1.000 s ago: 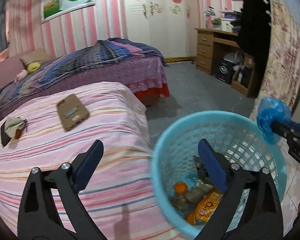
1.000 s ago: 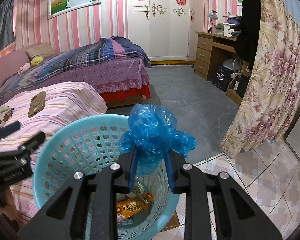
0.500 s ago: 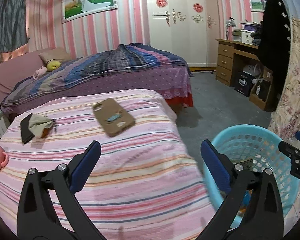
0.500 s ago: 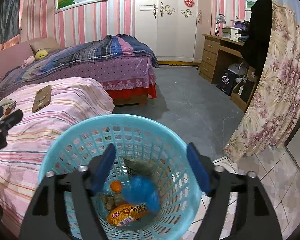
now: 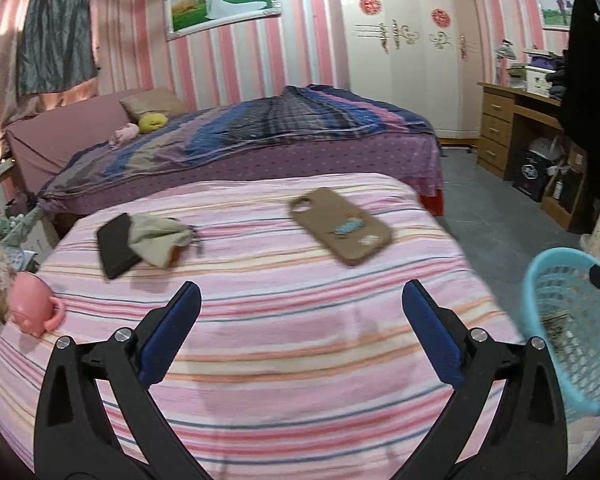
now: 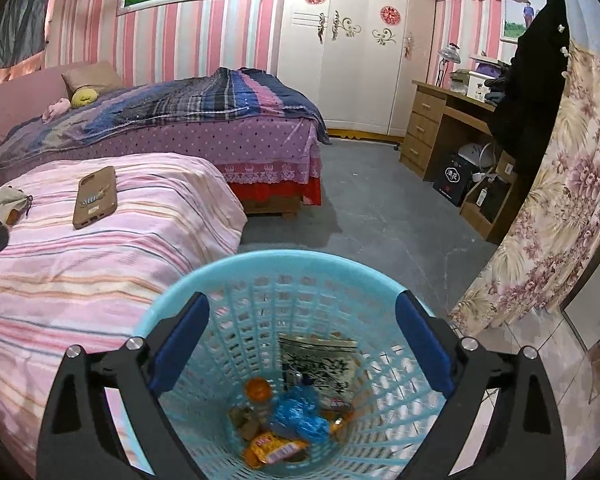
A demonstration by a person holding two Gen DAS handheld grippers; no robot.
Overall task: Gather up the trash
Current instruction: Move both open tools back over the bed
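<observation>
Two grippers, both empty now. On my left, the left gripper [image 5: 300, 328] hangs wide over the striped bedspread [image 5: 300, 360], having swung away from the basket [image 5: 560, 340]. A pink mug [image 5: 34, 308], dark wallet with crumpled cloth [image 5: 140, 242] and phone case [image 5: 342, 228] lie well apart ahead, with open room between them. To my right, the right gripper [image 6: 302, 344] is opening above the basket rim; the blue bag [image 6: 300, 416] it held a second ago lies inside among wrappers.

Black tools [image 5: 300, 304], blue pads [image 6: 180, 344]
</observation>
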